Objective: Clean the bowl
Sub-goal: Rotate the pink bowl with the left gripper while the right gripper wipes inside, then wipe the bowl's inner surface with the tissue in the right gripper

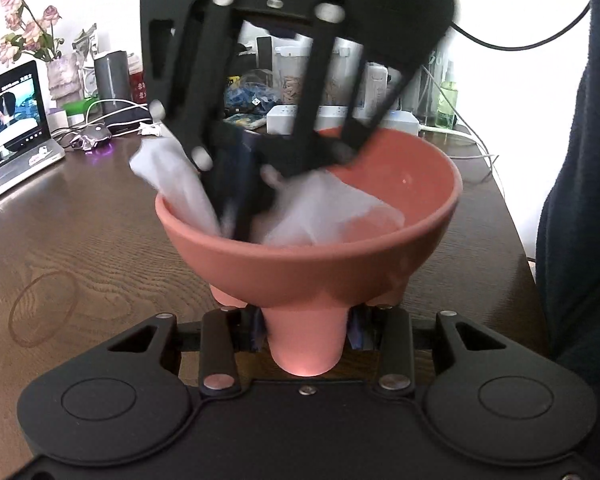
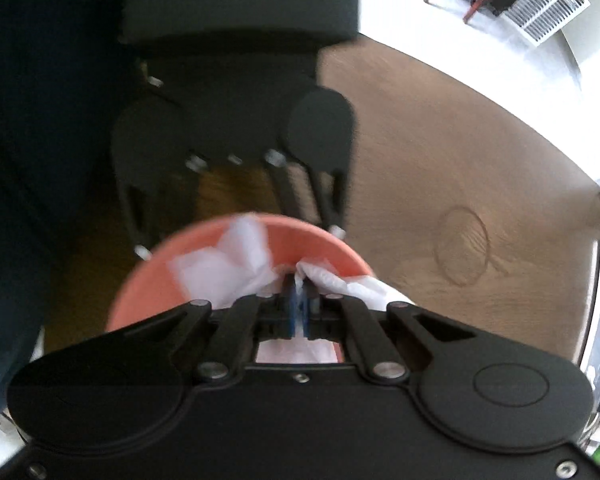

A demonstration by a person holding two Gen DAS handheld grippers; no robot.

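Left wrist view: at the left edge of the desk (image 1: 80, 220) an open laptop (image 1: 12, 120) is seen, with a vase of dried roses (image 1: 40, 40) behind it and a mouse (image 1: 92, 138) nearer the middle of the back edge. A faint ring mark (image 1: 42, 308) is seen on the wood toward the near left. In the middle, a pink bowl (image 1: 312, 264) is held above the desk by its stem-like foot, which is pinched between the jaws of the left gripper (image 1: 306, 336). Inside the bowl a white tissue (image 1: 324, 212) is spread over the inner wall, and one end of it is seen sticking up past the left rim. The tissue is pinched by the right gripper (image 1: 240, 216), which is pointed steeply down into the bowl and is blurred. Boxes and jars are crowded along the back edge, and a dark sleeve (image 1: 580, 200) is seen at the right. In the right wrist view the blue pads of the right gripper (image 2: 299, 304) are pressed together on the tissue (image 2: 228, 268) inside the bowl (image 2: 148, 292), and the left gripper is seen beyond the far rim.
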